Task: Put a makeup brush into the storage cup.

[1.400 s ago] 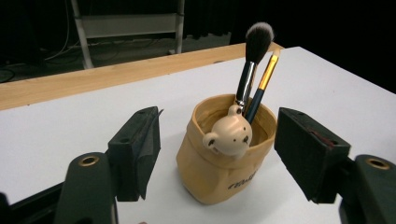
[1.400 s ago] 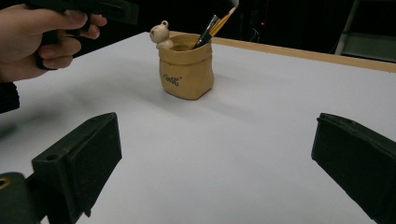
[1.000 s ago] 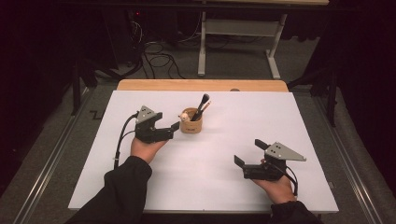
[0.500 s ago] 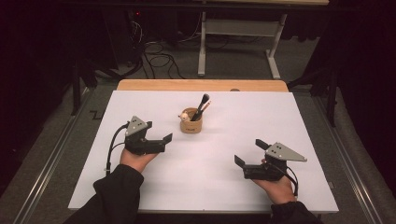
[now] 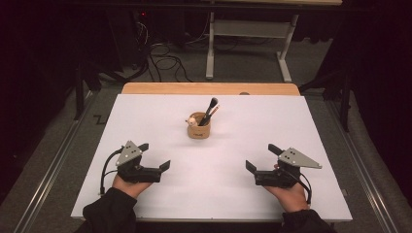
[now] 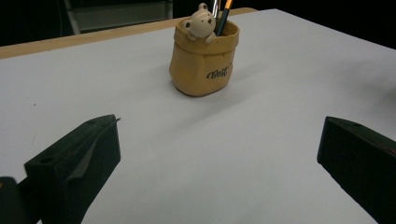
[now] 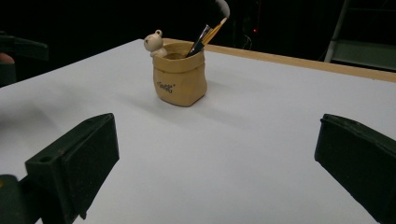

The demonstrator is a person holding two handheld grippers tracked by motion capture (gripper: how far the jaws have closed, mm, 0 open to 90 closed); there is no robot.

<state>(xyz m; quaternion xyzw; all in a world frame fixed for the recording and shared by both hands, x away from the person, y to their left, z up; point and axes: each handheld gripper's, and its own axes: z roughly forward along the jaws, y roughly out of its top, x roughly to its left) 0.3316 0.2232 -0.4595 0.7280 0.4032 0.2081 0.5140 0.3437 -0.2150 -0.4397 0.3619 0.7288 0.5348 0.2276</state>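
Observation:
A tan pen pot [image 5: 199,131] shaped like a small bag stands upright in the middle of the white table top [image 5: 301,126]. A little bear figure [image 5: 193,120] sits on its rim, and a make-up brush and a pencil [image 5: 210,109] stick out of it. My left gripper [image 5: 154,156] lies near the front left, well short of the pot [image 6: 203,65]. Its jaws have just been opening and now stand open with nothing between them [image 6: 219,123]. My right gripper [image 5: 262,158] rests at the front right, open and empty [image 7: 215,119], facing the pot [image 7: 180,79].
A strip of wooden table edge [image 5: 209,88] runs along the far side of the white top. Beyond it are a metal desk frame [image 5: 248,43] and cables [image 5: 160,60] on the floor. The left hand's gripper [image 7: 18,51] shows at the left edge of the right gripper view.
My left gripper has drawn back from beside the pot toward the near left of the table, and its jaws have opened wider. The right gripper and the pot have kept still.

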